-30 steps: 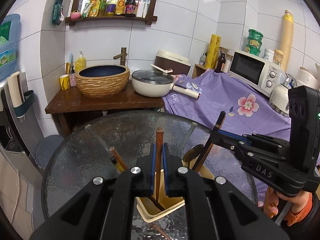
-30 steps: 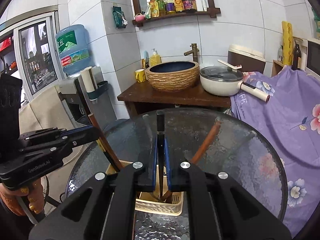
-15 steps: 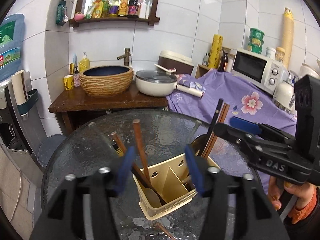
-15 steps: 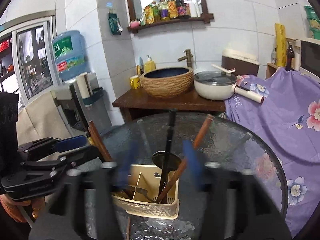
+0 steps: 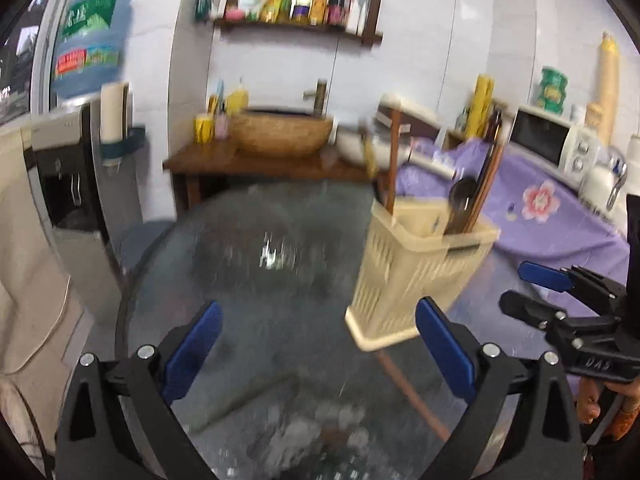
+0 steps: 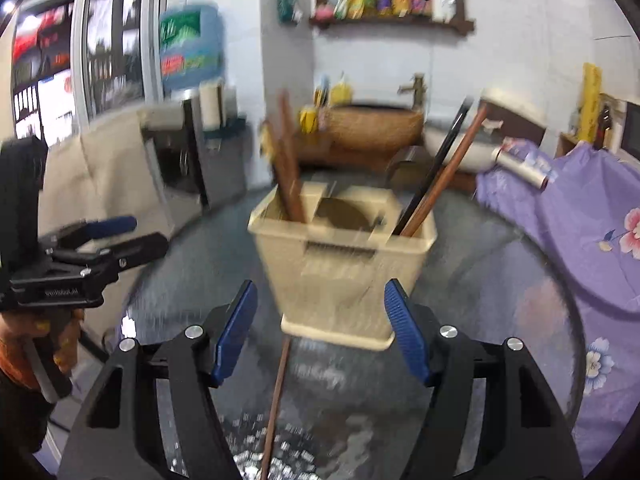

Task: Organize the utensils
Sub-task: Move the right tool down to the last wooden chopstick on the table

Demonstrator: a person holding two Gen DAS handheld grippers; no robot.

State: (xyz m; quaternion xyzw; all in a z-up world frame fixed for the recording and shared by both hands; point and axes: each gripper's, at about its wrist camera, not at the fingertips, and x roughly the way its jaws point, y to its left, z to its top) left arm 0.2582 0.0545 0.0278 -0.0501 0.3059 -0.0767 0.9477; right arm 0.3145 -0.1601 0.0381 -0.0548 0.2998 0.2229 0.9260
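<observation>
Left wrist view: the left gripper is empty, its jaws opening wide over the glass table, with the cream utensil caddy at two o'clock and the right gripper, also parted and empty, at three o'clock. Several chopsticks and a spoon already stand in the caddy. One brown chopstick lies on the glass at six o'clock from the caddy, so pickup likely remains.

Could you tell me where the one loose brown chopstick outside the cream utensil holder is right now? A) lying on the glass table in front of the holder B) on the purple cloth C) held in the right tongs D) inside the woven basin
A: the loose chopstick lies flat on the glass table, running out from the base of the utensil holder, between the open right tongs, whose blue pads are clear of it.
</observation>
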